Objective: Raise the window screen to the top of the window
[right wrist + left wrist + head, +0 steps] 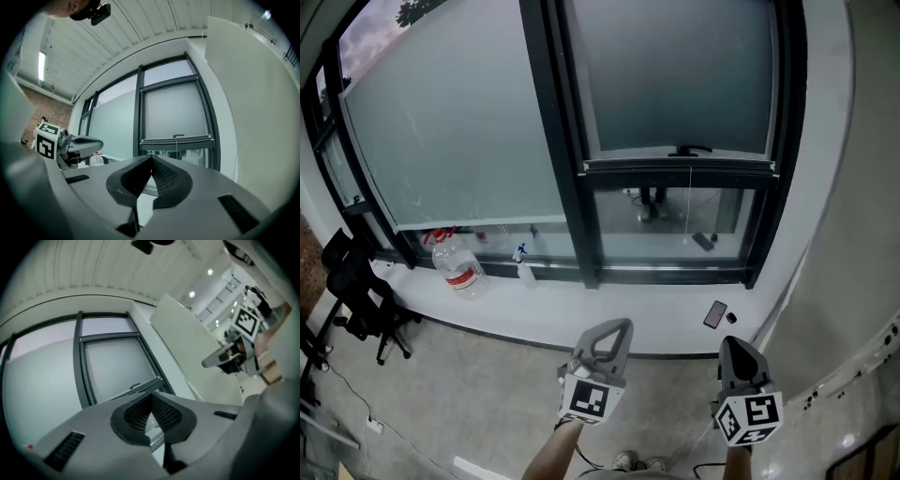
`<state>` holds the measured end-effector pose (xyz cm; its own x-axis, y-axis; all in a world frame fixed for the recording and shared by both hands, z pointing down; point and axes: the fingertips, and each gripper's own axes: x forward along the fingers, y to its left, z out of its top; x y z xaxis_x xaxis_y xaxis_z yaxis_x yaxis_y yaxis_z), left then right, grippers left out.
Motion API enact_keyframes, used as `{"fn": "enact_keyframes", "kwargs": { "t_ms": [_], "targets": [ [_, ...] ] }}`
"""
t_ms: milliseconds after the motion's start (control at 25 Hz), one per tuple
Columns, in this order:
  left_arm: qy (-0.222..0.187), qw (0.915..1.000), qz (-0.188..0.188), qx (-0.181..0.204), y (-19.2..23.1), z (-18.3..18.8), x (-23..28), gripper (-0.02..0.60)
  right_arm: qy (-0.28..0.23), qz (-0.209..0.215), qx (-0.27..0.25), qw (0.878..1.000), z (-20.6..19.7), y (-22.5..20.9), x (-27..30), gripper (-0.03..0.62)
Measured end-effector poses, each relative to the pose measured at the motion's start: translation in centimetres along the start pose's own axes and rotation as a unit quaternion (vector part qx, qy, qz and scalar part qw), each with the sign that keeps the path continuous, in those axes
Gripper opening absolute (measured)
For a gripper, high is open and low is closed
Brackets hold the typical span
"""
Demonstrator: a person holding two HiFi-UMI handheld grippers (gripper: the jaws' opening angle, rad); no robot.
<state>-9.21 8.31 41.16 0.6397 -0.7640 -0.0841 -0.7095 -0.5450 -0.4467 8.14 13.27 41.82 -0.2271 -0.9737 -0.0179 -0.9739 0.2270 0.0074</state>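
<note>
We hold both tongs pressed together on nothing. The left tongs (612,330) and right tongs (737,347) sit low, before the near edge of the window sill (581,314). The window screen (680,84) covers the right pane's upper part. Its bottom rail (680,167) lies beyond the sill's far edge, well apart from both tongs. The water bottle (457,267) at the sill's left end has a red label, too small to read.
</note>
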Motion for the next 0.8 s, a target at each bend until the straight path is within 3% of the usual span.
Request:
{"fn": "enact_keyframes", "kwargs": {
  "t_ms": [120,240,440,800],
  "targets": [
    [-0.02,0.9967,0.04,-0.067,1.2,1.3,0.3,0.003,-0.001,-0.007,0.002,1.0,0.0,-1.8,0.1,0.005],
    [-0.021,0.9922,0.053,-0.111,0.7,1.0,1.1,0.003,-0.005,0.008,-0.001,1.0,0.4,-2.5,0.9,0.005],
    [-0.043,0.9731,0.089,-0.208,1.0,0.6,2.1,0.003,-0.001,0.02,-0.002,1.0,-0.1,-3.2,2.6,0.005],
    [-0.044,0.9703,0.105,-0.214,4.2,-2.5,7.3,0.003,-0.003,0.025,0.018,1.0,-1.2,-4.7,8.7,0.005]
  ]
}}
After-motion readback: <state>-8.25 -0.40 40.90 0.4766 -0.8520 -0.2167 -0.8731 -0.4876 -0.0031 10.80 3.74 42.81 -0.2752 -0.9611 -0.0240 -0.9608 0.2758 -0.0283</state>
